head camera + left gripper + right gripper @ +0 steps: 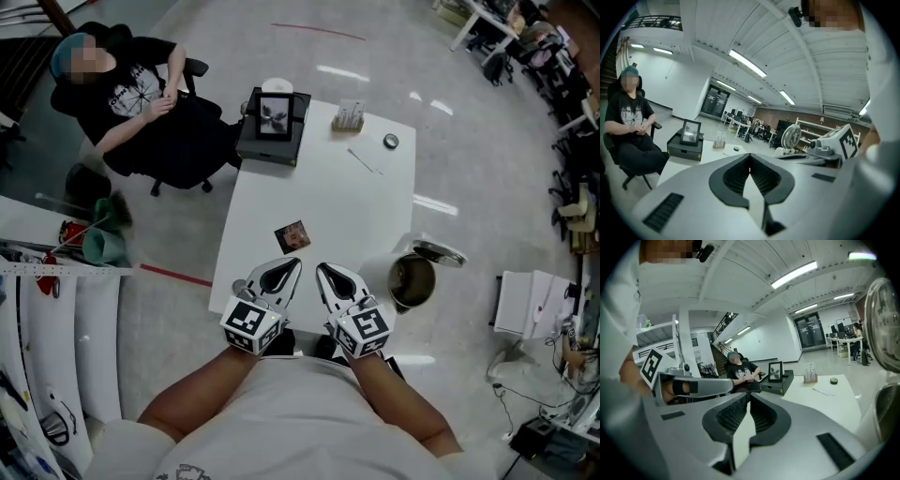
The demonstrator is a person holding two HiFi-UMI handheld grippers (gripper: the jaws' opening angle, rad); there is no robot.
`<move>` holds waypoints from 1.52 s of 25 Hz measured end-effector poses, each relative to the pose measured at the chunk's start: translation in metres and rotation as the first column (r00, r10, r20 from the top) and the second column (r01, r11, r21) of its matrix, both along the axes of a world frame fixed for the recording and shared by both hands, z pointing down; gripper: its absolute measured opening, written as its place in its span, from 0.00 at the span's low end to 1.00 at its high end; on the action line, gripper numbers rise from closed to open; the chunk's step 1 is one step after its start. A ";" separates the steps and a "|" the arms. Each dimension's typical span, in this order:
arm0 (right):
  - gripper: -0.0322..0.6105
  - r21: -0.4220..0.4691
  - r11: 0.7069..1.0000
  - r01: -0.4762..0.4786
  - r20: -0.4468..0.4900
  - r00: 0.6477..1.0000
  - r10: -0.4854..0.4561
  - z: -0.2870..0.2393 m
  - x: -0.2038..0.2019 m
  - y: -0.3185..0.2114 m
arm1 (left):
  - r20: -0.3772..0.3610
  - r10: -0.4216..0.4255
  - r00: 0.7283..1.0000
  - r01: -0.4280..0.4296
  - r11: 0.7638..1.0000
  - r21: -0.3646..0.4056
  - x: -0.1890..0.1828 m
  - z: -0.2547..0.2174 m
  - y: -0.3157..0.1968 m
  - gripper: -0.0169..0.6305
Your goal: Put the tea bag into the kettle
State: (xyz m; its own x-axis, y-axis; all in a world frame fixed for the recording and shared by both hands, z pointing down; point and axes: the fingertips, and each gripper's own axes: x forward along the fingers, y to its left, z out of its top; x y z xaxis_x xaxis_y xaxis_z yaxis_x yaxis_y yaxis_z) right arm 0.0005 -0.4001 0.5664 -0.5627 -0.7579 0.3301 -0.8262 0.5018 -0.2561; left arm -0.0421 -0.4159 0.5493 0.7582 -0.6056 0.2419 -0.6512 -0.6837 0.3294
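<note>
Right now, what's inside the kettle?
The kettle is open, lid flipped back. Only a dark, shiny inside shows, nothing in it that I can see. Its rim hides part of the bottom.

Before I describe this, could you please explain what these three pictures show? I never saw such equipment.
A person holds a tool with a two-jaw claw in each hand: left claw and right claw. One picture is from a camera on the person's head, looking down; the other two are from cameras riding on the claws. Both claws are shut and empty. On the white table lie a tea bag and a black box with a framed picture; the open kettle stands at its right edge.
</note>
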 end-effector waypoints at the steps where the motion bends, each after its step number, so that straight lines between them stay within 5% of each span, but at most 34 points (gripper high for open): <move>1: 0.07 -0.018 1.000 -0.009 -0.017 1.000 0.009 0.010 -0.001 -0.005 | 0.010 0.010 1.000 -0.010 1.000 -0.004 -0.002 0.008 -0.005 0.04; 7: 0.10 -0.121 0.993 -0.013 -0.072 0.997 0.005 0.064 -0.016 -0.028 | 0.063 0.040 0.997 -0.037 0.999 -0.038 -0.018 0.055 -0.032 0.04; 16: 0.30 -0.298 0.954 0.017 -0.184 0.980 -0.075 0.152 -0.040 -0.047 | 0.063 0.062 0.996 -0.054 0.991 -0.120 -0.038 0.108 -0.054 0.04; 23: 0.43 -0.332 0.943 0.023 -0.295 0.947 -0.127 0.200 -0.044 -0.062 | 0.063 0.054 0.997 -0.043 0.986 -0.162 -0.043 0.135 -0.058 0.04; 38: 0.47 -0.381 0.924 -0.003 -0.433 0.884 -0.176 0.249 -0.048 -0.075 | 0.062 0.059 0.996 -0.044 0.972 -0.232 -0.053 0.172 -0.055 0.04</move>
